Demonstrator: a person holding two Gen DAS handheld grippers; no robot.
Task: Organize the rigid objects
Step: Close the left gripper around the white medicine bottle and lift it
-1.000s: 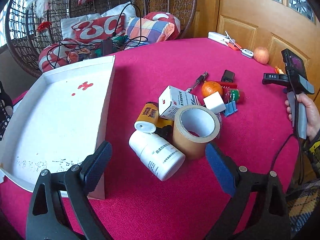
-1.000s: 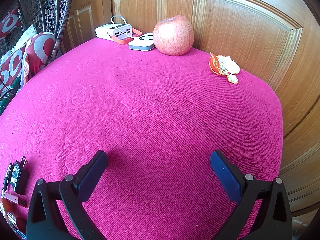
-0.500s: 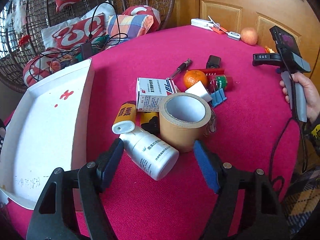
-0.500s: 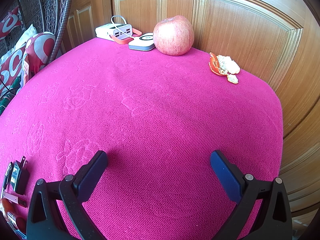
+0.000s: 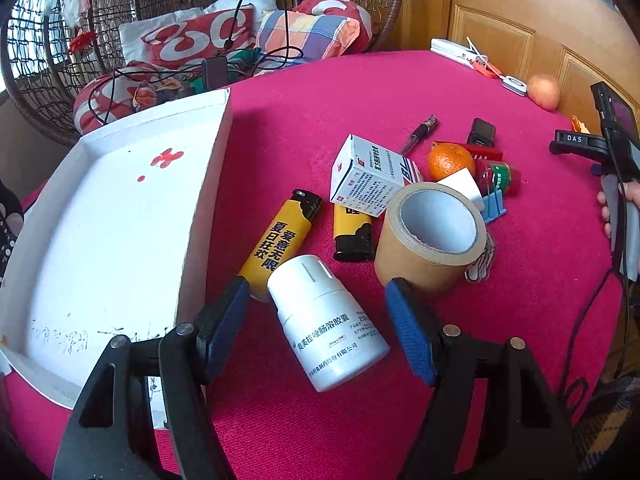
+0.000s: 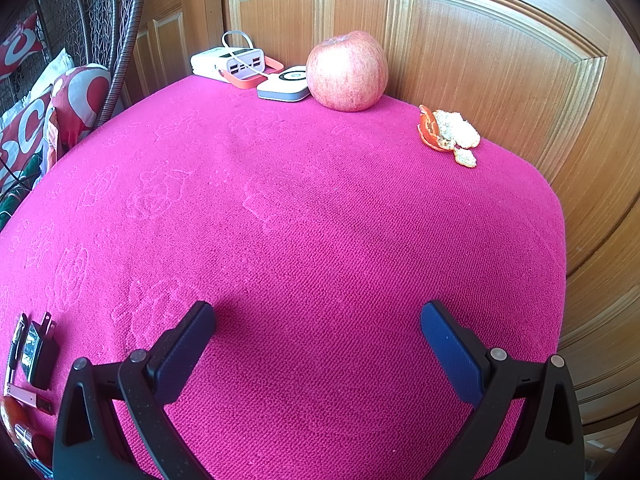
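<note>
A white pill bottle (image 5: 328,320) lies on its side on the pink tablecloth, between the blue pads of my left gripper (image 5: 318,292). The jaws are closing and a gap still shows on both sides of the bottle. Just beyond it are two yellow lighters (image 5: 280,236), a brown tape roll (image 5: 428,240), a white medicine box (image 5: 372,176) and an orange (image 5: 450,160). A white tray (image 5: 100,220) lies to the left with nothing in it. My right gripper (image 6: 316,312) stands open over bare cloth, holding nothing.
A pen (image 5: 420,132), a blue clip (image 5: 494,204) and a black charger (image 5: 482,132) lie behind the pile. An apple (image 6: 347,72), a power bank (image 6: 228,64) and orange peel (image 6: 448,136) sit at the table's far edge by wooden doors. Cushions and cables fill a wicker chair.
My left gripper has come forward and down over the white bottle, and its jaws have narrowed around it. The right gripper's view is unchanged.
</note>
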